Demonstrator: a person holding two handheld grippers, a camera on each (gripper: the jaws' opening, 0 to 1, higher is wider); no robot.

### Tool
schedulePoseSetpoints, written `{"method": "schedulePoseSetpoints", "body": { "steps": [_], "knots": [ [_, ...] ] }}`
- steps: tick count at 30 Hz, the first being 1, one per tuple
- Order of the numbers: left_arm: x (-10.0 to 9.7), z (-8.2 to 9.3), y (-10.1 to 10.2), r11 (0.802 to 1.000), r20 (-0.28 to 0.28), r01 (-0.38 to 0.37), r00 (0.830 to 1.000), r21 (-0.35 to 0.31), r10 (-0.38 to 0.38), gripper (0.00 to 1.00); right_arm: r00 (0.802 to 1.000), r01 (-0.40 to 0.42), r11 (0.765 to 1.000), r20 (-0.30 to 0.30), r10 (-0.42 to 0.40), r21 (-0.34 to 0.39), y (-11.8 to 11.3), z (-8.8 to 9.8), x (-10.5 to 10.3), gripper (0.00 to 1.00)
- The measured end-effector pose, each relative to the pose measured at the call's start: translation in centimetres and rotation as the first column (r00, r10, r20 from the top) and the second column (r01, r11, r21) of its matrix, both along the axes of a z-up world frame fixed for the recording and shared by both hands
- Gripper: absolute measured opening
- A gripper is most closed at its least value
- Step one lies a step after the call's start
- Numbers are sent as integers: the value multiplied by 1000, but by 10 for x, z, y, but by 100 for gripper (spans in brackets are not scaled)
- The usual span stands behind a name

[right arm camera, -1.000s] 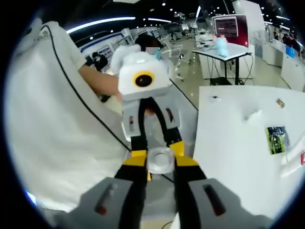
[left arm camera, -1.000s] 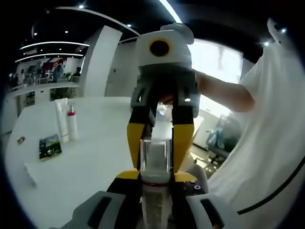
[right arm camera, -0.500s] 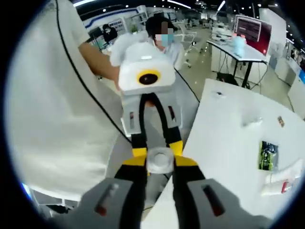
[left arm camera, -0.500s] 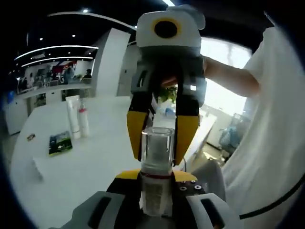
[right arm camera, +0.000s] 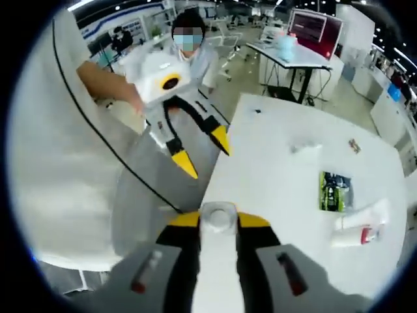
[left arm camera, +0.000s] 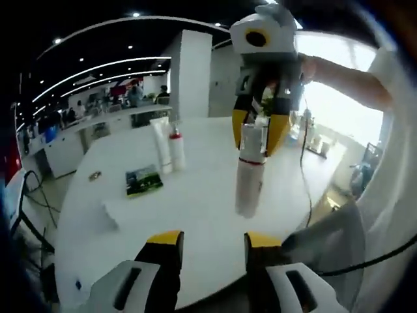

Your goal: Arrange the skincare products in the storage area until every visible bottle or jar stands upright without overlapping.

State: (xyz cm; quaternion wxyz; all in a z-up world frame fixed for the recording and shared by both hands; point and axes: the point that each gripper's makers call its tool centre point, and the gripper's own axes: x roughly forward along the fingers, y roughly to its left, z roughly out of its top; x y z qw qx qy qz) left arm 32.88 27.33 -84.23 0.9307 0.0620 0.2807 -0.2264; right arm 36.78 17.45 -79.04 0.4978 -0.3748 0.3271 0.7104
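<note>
Bottle [left arm camera: 251, 171]: clear cap, white body; held by cap end in right gripper [left arm camera: 260, 134], upper right of left gripper view; body hangs below jaws, above desk [left arm camera: 195, 208], not touching.
Right gripper jaws: closed on bottle.
Left gripper [left arm camera: 210, 240]: lower centre of left gripper view; jaws parted, nothing held.
Tube [left arm camera: 159, 143], red-collared bottle [left arm camera: 176, 150]: upright, side by side, centre left.
Green packet [left arm camera: 143, 180]: flat on desk, beside them.
Advice: bottle to be lowered plumb, base set flat on bare desk apart from upright pair; jaws to be released only once seated.

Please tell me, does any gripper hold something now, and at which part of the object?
The right gripper holds a white bottle by its clear-capped end; the body hangs free. The left gripper is open, empty.
</note>
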Motion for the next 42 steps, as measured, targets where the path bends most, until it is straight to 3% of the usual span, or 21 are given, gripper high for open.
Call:
{"method": "schedulePoseSetpoints", "body": {
  "steps": [3,5,10,14,17,19,20,24,27,31,42],
  "knots": [
    [5,-6,35,996,-10,-70,997,62,71,46,997,58,998,47,-56,-32,-5,-4,26,19],
    [7,-11,50,992,-10,-84,996,95,85,50,995,75,996,69,-71,-50,-8,-8,43,19],
    [8,-33,86,961,-11,-74,997,265,80,53,984,139,988,118,-130,-72,-11,-14,82,19],
    [7,-50,85,955,-23,-71,996,289,81,47,975,172,984,152,-162,-56,-9,-16,113,19],
    [16,-47,77,923,34,-8,999,385,-6,39,969,189,980,173,-178,-55,-6,-21,132,19],
    [23,-47,68,934,52,6,998,358,-27,39,965,199,978,186,-186,-54,-4,-24,142,19],
    [26,-51,66,939,33,2,999,343,-14,39,962,210,976,188,-197,-55,-3,-27,149,19],
    [26,-61,74,927,3,-18,1000,374,18,38,951,249,967,204,-233,-55,-1,-37,169,19],
    [27,-57,72,937,23,-23,1000,349,15,35,947,263,964,203,-250,-42,3,-43,180,19],
    [25,-64,71,934,-8,-8,1000,357,12,35,937,277,960,234,-260,-42,11,-60,202,19],
    [26,-63,74,940,0,-17,1000,341,19,33,934,286,957,238,-267,-50,35,-89,230,19]
  ]
}}
